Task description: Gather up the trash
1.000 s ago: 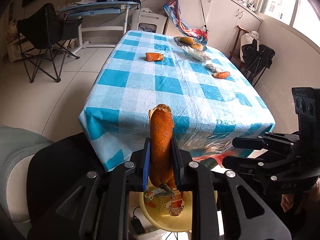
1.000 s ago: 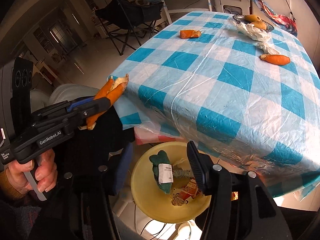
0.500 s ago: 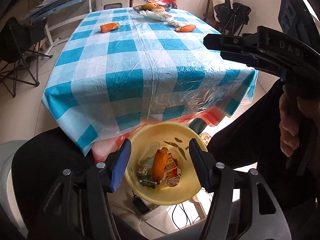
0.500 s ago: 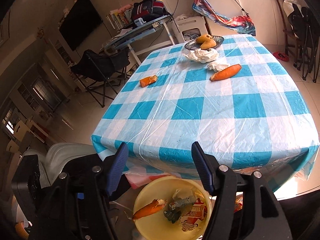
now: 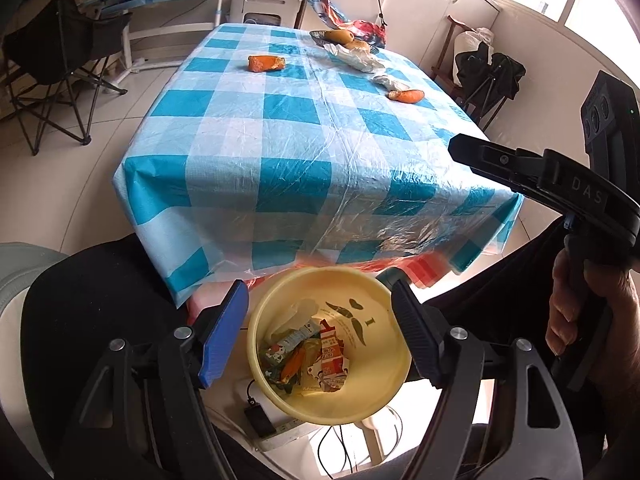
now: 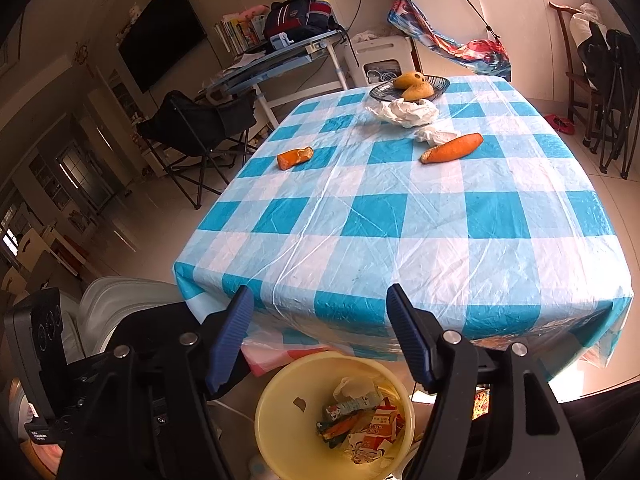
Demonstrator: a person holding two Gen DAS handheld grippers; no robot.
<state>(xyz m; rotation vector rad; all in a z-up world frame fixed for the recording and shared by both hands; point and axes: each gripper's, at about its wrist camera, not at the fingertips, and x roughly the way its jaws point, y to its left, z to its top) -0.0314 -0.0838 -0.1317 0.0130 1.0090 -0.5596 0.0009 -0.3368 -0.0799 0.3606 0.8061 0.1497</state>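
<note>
Checked tablecloth (image 6: 400, 216) ahead; yellow bin (image 5: 384, 396) below; left tool (image 5: 320, 336), right tool (image 6: 320, 332) both opening, empty.

L gripper (image 5: 320, 332): pointed steeply down, jaws opening, nothing btwn them. R gripper (image 6: 320, 328): angled down, jaws opening, nothing btwn them; also visible side-on in left wrist view, person's hand (image 5: 580, 312) wrapped round its handle.
</note>
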